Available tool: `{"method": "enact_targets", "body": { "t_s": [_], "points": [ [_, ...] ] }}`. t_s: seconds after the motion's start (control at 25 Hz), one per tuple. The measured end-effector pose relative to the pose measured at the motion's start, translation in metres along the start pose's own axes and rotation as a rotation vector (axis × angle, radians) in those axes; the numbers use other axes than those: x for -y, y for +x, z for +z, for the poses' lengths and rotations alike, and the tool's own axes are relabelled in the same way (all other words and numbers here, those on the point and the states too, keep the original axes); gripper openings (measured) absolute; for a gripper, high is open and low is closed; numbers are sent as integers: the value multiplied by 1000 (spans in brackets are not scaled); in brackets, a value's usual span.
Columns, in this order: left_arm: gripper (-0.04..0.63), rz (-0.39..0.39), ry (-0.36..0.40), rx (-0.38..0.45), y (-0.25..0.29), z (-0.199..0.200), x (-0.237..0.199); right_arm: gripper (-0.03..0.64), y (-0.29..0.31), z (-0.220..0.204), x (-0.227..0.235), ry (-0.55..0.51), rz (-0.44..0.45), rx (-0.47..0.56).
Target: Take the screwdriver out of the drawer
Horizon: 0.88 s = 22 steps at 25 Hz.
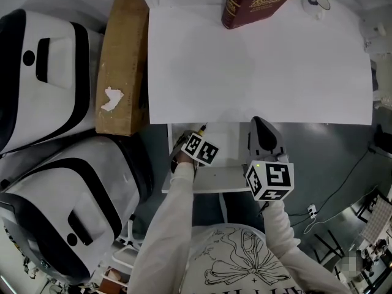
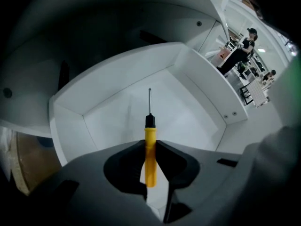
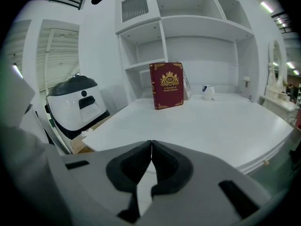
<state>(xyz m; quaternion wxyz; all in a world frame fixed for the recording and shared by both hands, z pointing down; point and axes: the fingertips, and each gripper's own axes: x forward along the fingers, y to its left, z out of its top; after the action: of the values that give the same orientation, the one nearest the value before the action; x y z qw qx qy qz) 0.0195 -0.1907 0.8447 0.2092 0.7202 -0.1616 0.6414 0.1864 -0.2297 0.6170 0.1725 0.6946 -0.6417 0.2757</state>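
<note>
Pointing down into the open drawer [image 2: 202, 86], the left gripper [image 2: 149, 144] had its jaws clamped on the yellow handle of the screwdriver [image 2: 150, 126], whose shaft reached beyond their tips inside the drawer. The right gripper [image 3: 151, 147] was empty, jaws together, facing the white desk [image 3: 211, 121].

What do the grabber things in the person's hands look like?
The left gripper and the right gripper are both grey, with curved black pads at the jaws. Each carries a white cube printed with black square markers. The person wears long white sleeves.
</note>
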Motion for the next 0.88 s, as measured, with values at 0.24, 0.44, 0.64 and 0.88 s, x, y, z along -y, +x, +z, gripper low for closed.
{"method": "enact_targets", "body": {
  "t_s": [0.24,0.44,0.64,0.88],
  "points": [
    [67,-12,51,32,-33,-3,11,3,-18,20,-6,-23,2,41],
    [67,1,61,79,-70,-5,18,3,-37,39,-15,-35,16,78],
    [67,39,8,163,-114,-3,15,3,-56,61,-26,-49,30,123],
    [69,73,-25,240,-171,1,12,3,-76,95,-42,-78,66,192]
  ]
}}
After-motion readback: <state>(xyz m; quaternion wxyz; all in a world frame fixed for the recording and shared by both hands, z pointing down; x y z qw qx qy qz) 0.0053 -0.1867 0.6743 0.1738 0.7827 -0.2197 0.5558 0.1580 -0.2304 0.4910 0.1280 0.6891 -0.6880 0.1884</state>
